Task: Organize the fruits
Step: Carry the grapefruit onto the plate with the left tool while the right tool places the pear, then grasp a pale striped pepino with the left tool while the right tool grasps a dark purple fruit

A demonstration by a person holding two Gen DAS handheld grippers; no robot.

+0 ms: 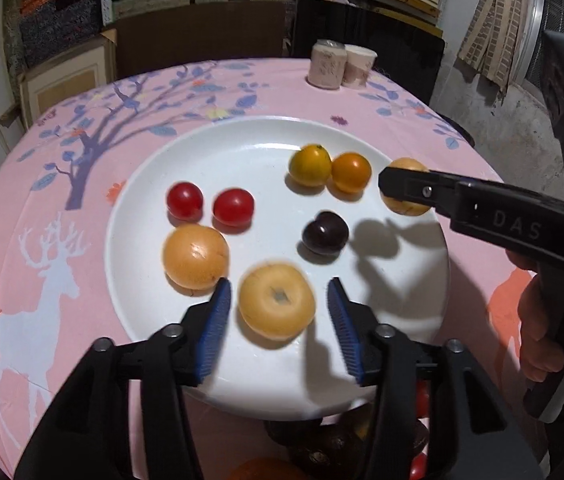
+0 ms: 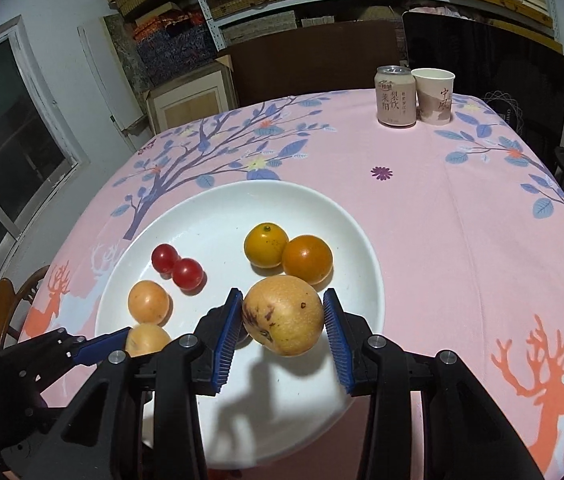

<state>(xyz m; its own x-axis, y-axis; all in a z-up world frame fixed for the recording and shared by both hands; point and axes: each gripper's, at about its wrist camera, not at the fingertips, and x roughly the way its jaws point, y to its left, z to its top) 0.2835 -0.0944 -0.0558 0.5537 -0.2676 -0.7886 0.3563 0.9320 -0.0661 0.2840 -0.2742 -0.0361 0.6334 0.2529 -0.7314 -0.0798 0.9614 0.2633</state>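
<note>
Fruit on the white plate (image 1: 150, 184) reads differently from my two cameras: the left wrist view alone shows a dark plum (image 1: 325, 233) near the plate's middle and more fruit tucked below the near rim, while only the right wrist view shows the blotched skin of the yellow passion fruit (image 2: 282, 314) and the print on the can (image 2: 396, 96) and paper cup (image 2: 435, 96). My right gripper (image 2: 282, 320) holds that passion fruit clamped between its blue pads above the plate's right side, near two orange tomatoes (image 2: 307, 258). My left gripper (image 1: 279, 318) stands wide, a pale round fruit (image 1: 277, 301) lying between its pads with a gap each side.
</note>
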